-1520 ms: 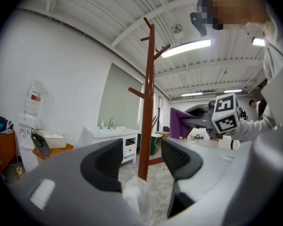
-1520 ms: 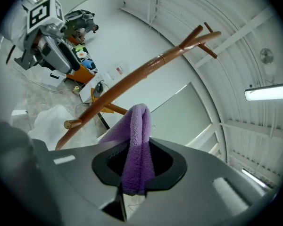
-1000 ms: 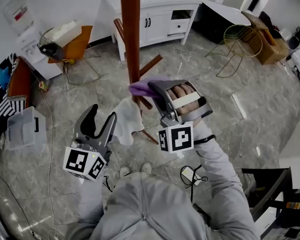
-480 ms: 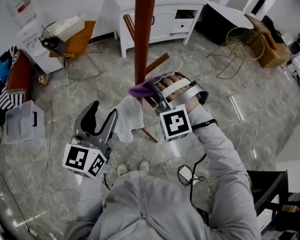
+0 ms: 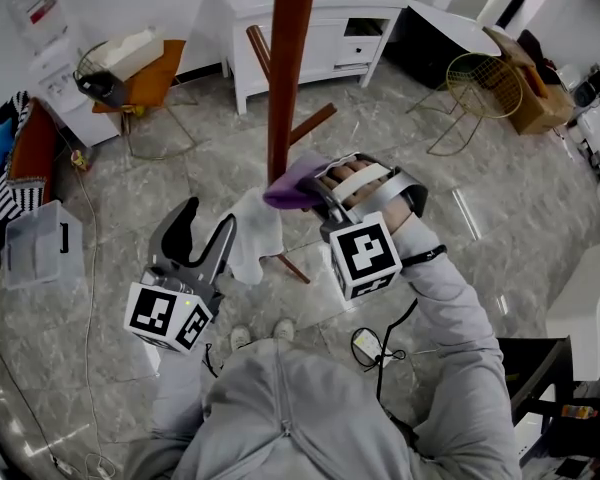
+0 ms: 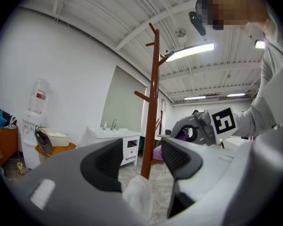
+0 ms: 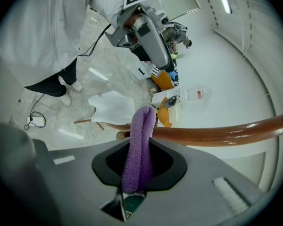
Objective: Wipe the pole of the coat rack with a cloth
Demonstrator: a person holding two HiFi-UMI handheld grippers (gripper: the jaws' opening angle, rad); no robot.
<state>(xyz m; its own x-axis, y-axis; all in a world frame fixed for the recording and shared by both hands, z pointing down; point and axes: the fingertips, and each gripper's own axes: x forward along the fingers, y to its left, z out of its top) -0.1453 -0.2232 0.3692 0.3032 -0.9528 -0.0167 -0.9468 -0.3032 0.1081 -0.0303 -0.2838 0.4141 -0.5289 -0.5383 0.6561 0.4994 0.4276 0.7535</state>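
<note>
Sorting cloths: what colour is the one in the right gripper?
Purple cloth, clearest in the right gripper view.

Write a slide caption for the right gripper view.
Right tool clamps a folded purple cloth, its fold at the brown coat rack pole.

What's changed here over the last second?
The right gripper, shut on the purple cloth, slid a little down the pole toward the person. The left gripper stayed open and low; the cloth stayed on the pole.
</note>
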